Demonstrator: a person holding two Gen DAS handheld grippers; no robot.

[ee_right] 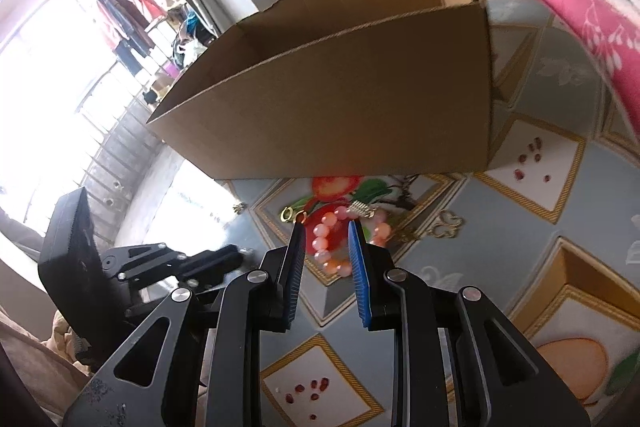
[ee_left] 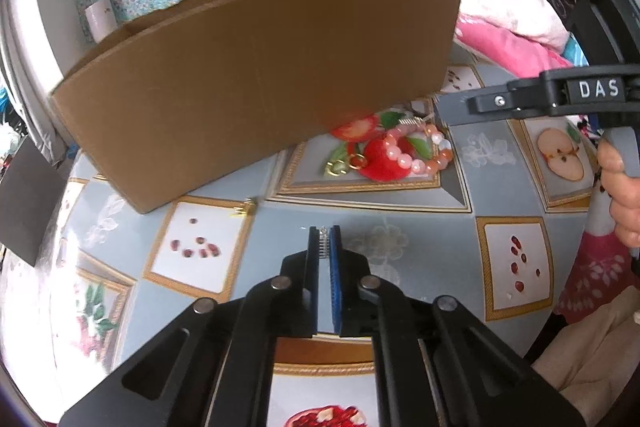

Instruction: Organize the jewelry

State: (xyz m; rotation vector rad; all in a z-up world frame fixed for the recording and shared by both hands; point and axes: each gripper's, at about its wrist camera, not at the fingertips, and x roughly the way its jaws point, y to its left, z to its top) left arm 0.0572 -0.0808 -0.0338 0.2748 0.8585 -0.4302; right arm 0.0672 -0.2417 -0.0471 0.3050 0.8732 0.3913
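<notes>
A pink and orange bead bracelet (ee_left: 416,151) (ee_right: 332,247) lies on the fruit-patterned tablecloth (ee_left: 400,223) in front of an open cardboard box (ee_left: 256,79) (ee_right: 340,107). Gold rings (ee_left: 344,165) (ee_right: 287,215) rest at its left, and a small silver spring piece (ee_right: 362,209) lies at its far side. My right gripper (ee_right: 326,227) (ee_left: 444,111) hovers open over the bracelet, whose beads show between its jaws. My left gripper (ee_left: 324,239) (ee_right: 240,251) is nearer, low over the cloth. It is shut on a small silver piece (ee_left: 323,241).
A tiny gold piece (ee_left: 242,211) lies by the box's near corner. A pink blanket (ee_left: 516,51) (ee_right: 580,7) is heaped at the table's far right. A person's hand (ee_left: 616,187) holds the right gripper. A window with hung clothes is at the left.
</notes>
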